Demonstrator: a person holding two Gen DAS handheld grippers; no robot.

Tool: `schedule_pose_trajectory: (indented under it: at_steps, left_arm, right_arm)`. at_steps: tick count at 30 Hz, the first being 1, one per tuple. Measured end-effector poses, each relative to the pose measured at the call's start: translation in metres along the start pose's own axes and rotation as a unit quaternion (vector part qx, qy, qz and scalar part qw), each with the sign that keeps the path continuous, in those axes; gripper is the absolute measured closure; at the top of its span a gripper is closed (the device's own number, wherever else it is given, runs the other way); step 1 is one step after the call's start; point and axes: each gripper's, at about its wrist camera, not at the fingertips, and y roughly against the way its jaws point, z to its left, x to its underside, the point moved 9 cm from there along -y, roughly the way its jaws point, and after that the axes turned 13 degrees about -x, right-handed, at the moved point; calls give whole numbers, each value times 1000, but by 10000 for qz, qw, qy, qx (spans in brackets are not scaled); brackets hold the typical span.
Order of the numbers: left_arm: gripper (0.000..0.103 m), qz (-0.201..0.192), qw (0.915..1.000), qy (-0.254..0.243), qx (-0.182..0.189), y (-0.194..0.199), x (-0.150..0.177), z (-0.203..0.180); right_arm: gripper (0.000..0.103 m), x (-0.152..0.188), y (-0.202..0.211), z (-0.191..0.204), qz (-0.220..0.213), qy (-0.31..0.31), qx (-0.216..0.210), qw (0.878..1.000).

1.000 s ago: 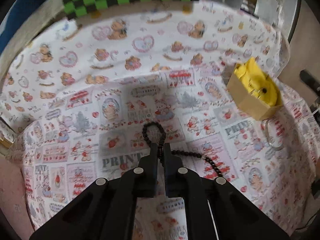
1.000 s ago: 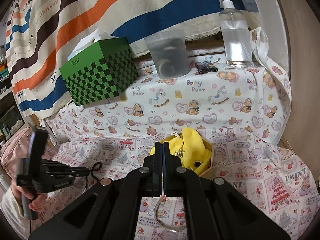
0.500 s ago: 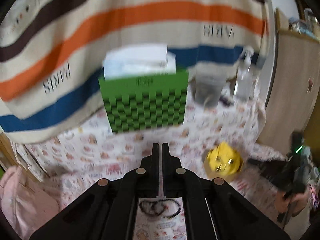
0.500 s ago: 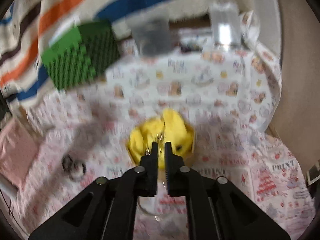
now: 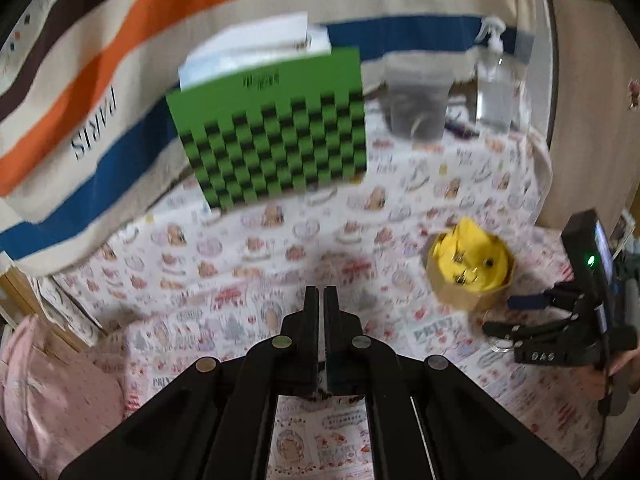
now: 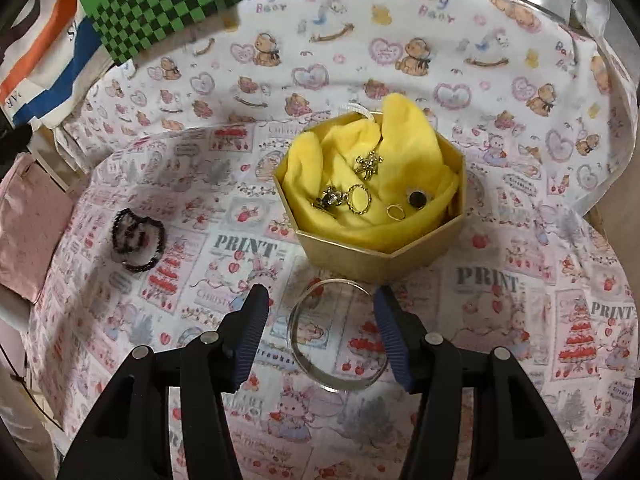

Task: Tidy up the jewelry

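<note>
Two blue-padded fingers (image 6: 252, 332) of the right gripper (image 6: 322, 300) spread wide around a clear bangle (image 6: 338, 334) on the printed cloth (image 6: 520, 240). Beyond sit the hexagonal box (image 6: 372, 256) with gold trinkets and, leftward, a black bead bracelet (image 6: 138, 240). Left gripper (image 5: 320, 294) is clenched, empty.

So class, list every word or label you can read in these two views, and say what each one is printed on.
"PARIS": striped cloth, mirrored.
"PRINT": patterned tablecloth.
"Baby Bear": bear-print cloth.
"DAS", roughly: right gripper body.
Green checkered box label: too blurred.
Smaller tablecloth captions: too small.
</note>
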Motion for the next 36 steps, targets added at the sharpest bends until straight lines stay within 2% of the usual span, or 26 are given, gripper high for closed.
schedule_pose_trajectory:
  at_steps: [2, 4, 6, 8, 10, 12, 14, 16, 20, 23, 28, 33, 35, 36]
  left_arm:
    - [99, 167, 9998, -52, -81, -15, 13, 2]
    - [83, 348, 9992, -109, -167, -29, 25, 3]
    - [36, 518, 9983, -112, -224, -46, 39, 7]
    - [18, 662, 9973, -125, -288, -64, 53, 9]
    - [18, 852, 9959, -138, -276, -78, 66, 9]
    - [18, 1059, 9942, -61, -186, -93, 78, 6]
    - [18, 1229, 9923, 73, 99, -102, 87, 0]
    - [18, 1495, 9878, 183, 384, -109, 96, -8]
    - [16, 1494, 9870, 169, 573, -108, 101, -22]
    - [15, 1576, 9849, -28, 721, -107, 103, -36]
    - [15, 1695, 9800, 111, 1040, -106, 101, -49]
    - [14, 1637, 9828, -35, 858, -112, 100, -57]
    - [10, 1614, 9841, -233, 710, -115, 102, -64]
    - [5, 1578, 9850, -294, 625, -115, 102, -65]
  right_arm:
    - [49, 3, -4, 0, 55, 23, 52, 10000]
    - [49, 4, -6, 0, 110, 45, 93, 9999]
    - [46, 3, -2, 1, 40, 122, 147, 9998]
    - [39, 4, 5, -3, -72, -49, 127, 9999]
    - [38, 15, 10, -12, -74, -541, 92, 9985]
    - [37, 23, 18, -19, -161, -991, 240, 9947]
    - [27, 28, 30, -21, -470, -1390, 388, 9884]
    - [22, 31, 37, -15, -651, -1482, 448, 9858]
    - [17, 29, 42, -9, -791, -1370, 720, 9848]
    - [16, 33, 38, -15, -673, -1591, 812, 9816]
    - [16, 44, 30, -25, -557, -1873, 762, 9778]
    - [16, 50, 31, -30, -579, -2152, 864, 9710]
    - [16, 49, 31, -31, -663, -2315, 916, 9662]
    - [16, 49, 32, -31, -710, -2384, 937, 9640]
